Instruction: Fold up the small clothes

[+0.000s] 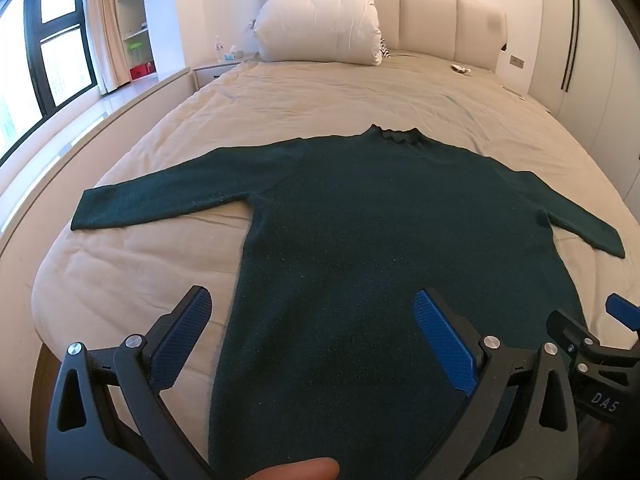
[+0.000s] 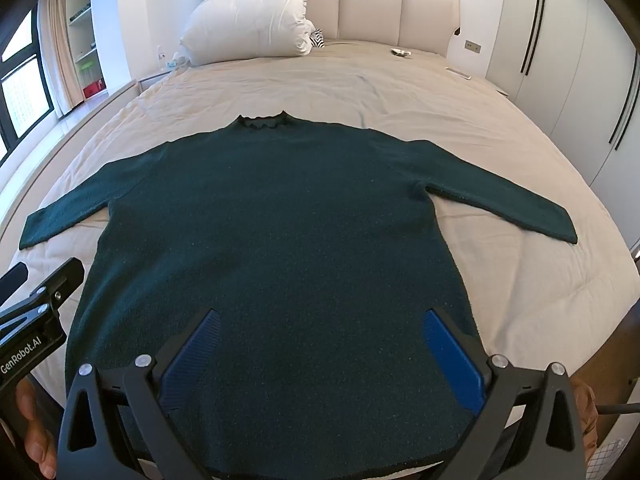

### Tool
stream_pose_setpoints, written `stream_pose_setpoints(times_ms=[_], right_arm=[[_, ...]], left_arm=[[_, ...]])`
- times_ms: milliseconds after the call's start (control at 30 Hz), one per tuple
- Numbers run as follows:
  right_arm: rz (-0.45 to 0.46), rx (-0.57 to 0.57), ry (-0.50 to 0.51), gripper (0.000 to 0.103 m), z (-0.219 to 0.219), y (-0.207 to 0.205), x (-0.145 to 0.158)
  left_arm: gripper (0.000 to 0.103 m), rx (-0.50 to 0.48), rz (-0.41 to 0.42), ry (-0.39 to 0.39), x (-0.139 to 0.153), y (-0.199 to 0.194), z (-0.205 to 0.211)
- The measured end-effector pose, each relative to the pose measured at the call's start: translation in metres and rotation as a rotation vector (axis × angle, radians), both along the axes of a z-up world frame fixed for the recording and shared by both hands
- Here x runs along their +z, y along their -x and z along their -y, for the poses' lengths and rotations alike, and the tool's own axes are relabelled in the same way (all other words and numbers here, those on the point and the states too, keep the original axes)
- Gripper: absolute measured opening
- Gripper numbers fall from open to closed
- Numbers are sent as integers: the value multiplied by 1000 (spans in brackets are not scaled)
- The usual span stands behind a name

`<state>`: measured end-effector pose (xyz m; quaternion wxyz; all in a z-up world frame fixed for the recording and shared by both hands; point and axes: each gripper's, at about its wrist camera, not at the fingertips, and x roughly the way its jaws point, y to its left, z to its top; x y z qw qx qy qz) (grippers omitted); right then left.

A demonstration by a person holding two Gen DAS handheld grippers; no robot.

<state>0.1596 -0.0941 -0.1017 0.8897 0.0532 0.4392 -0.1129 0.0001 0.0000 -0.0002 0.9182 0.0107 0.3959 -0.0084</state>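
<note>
Dark green sweater [image 1: 360, 240] flat on bed [image 1: 320, 92], collar far, hem nearest both grippers — left gripper [image 1: 312, 336], right gripper [image 2: 320, 348] — jaws spread wide, empty.

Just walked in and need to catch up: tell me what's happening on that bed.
A person holds a gripper in each hand over a dark green sweater spread flat on the bed, sleeves out to both sides and collar toward the pillow. The left gripper and the right gripper both hover above the hem end with fingers wide open, gripping nothing. No fold has been made yet.
</note>
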Motion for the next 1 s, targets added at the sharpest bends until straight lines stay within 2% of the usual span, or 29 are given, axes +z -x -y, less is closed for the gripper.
stream_pose_setpoints(times_ms=[433,733,833,1000], right_arm=[[-2,2,1,103,-1,1,-1],[-1,3,-1,103,-2,4,-4],[17,-3,-19,103,-1,4,-3],[86,16,-96,103,2,-2,9]], left_arm=[[103,-3,-10,7,-6,-5,0],[103,-29,0,54,-17,-3,-10],[103,-43,-13,131,-18,-12,-29],[103,-11,9,370,-12,-40,-96]])
